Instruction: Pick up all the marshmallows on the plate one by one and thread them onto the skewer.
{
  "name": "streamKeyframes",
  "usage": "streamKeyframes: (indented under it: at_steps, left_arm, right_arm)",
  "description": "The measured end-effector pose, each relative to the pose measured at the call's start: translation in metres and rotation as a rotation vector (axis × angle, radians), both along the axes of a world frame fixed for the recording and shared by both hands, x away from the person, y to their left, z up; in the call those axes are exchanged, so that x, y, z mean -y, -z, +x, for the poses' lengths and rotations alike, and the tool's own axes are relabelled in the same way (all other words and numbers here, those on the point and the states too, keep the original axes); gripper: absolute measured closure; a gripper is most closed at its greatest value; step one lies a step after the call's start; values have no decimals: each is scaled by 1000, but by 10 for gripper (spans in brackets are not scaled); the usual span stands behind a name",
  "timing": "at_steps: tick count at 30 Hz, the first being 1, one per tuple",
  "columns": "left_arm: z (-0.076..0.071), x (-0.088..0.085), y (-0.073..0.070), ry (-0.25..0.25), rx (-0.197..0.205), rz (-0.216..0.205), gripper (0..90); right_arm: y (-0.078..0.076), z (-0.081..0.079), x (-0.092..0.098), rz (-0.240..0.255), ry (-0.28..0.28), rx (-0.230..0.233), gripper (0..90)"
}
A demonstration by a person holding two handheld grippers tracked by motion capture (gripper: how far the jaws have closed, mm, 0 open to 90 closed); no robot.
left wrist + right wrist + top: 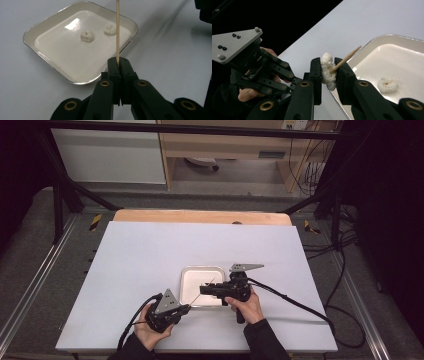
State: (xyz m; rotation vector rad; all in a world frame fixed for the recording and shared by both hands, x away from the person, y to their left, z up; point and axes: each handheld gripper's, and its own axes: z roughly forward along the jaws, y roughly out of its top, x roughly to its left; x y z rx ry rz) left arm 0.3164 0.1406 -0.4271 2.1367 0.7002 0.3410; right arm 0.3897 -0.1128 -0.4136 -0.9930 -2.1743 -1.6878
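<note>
Skewering step: left tongs point(117, 65) are clamping a thin wooden skewer point(117, 30); right tongs point(329, 72) are gripping a soft, lumpy white dough piece point(327, 71), skewer tip already entering it above the tray's edge. Two more curled pieces are sitting in the glossy square tray point(45, 58) on the tabletop point(140, 255). Next, probably: push it down the skewer, keeping things aligned.
</note>
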Motion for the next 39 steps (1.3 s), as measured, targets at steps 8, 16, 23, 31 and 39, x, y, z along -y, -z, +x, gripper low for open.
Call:
streamKeyframes:
  at_steps: [8, 16, 23, 31, 39]
  left_arm:
    - [3, 6, 1, -14, -8, -5, 890]
    - [4, 15, 3, -36, -18, -20, 889]
    - [4, 18, 4, -43, -22, -27, 889]
    - [4, 12, 2, -46, -21, -31, 889]
    - [6, 0, 0, -69, -29, -33, 889]
  right_arm:
    - [9, -4, -7, -25, -5, -2, 761]
    - [20, -11, -13, -49, -13, 3, 757]
    - [25, -14, -16, -63, -18, -1, 748]
    - [9, -13, -7, -78, 33, 53, 529]
    - [-1, -10, 6, -156, 117, 151, 270]
